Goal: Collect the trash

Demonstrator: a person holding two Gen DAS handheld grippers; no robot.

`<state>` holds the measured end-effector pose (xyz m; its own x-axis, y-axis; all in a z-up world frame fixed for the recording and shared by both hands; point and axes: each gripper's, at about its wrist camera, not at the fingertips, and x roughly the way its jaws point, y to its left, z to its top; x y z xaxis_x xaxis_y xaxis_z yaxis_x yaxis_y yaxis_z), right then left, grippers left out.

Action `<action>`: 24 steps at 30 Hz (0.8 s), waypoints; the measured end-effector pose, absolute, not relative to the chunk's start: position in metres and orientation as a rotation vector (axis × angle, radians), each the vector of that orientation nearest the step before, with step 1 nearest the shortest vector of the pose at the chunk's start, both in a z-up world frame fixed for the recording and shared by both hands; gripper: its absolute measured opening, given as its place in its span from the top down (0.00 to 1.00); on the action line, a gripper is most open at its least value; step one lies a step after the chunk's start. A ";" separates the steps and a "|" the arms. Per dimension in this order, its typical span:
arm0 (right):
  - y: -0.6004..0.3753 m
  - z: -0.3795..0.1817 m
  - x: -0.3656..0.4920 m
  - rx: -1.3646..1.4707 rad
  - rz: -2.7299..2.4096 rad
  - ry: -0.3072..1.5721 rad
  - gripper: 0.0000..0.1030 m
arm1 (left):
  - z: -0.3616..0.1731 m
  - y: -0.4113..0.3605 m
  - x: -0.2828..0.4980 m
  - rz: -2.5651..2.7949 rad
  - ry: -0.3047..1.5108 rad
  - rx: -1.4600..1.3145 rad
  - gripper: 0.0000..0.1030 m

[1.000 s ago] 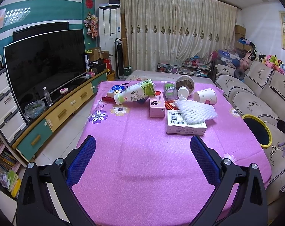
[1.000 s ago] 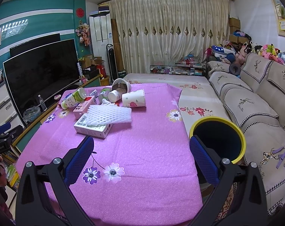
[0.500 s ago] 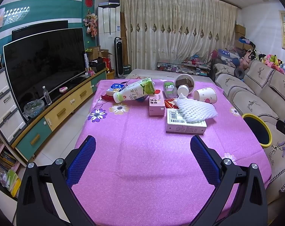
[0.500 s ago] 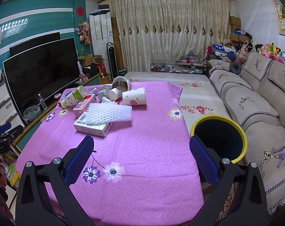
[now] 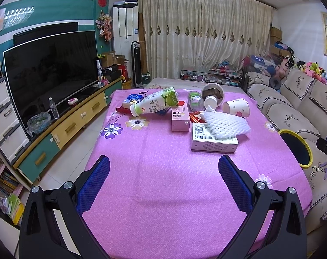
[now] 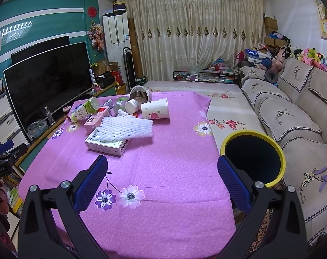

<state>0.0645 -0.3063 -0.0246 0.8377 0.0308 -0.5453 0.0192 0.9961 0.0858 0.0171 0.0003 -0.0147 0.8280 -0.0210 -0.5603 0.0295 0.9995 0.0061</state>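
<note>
Trash lies at the far end of a table with a pink cloth (image 5: 159,172): a white foam net (image 5: 225,124) on a white box (image 5: 213,141), a pink carton (image 5: 180,115), a green-white bottle (image 5: 154,104) on its side, a paper cup (image 5: 236,107) and a tipped bowl (image 5: 213,91). The foam net (image 6: 125,127), box (image 6: 108,143) and cup (image 6: 155,108) also show in the right wrist view. A yellow-rimmed black bin (image 6: 253,158) stands right of the table. My left gripper (image 5: 163,168) and right gripper (image 6: 162,169) are open and empty, near the table's front.
A TV (image 5: 48,69) on a low cabinet (image 5: 61,129) runs along the left. A beige sofa (image 6: 293,116) with plush toys is on the right, next to the bin (image 5: 296,150). Curtains and clutter fill the back wall.
Both views have shifted only slightly; the trash sits a touch lower in the right wrist view. Both grippers stay open and nothing on the table has moved.
</note>
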 end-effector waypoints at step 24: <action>-0.296 -0.034 0.098 0.040 0.020 0.633 0.06 | -0.015 -0.007 0.033 -0.049 0.591 0.048 0.04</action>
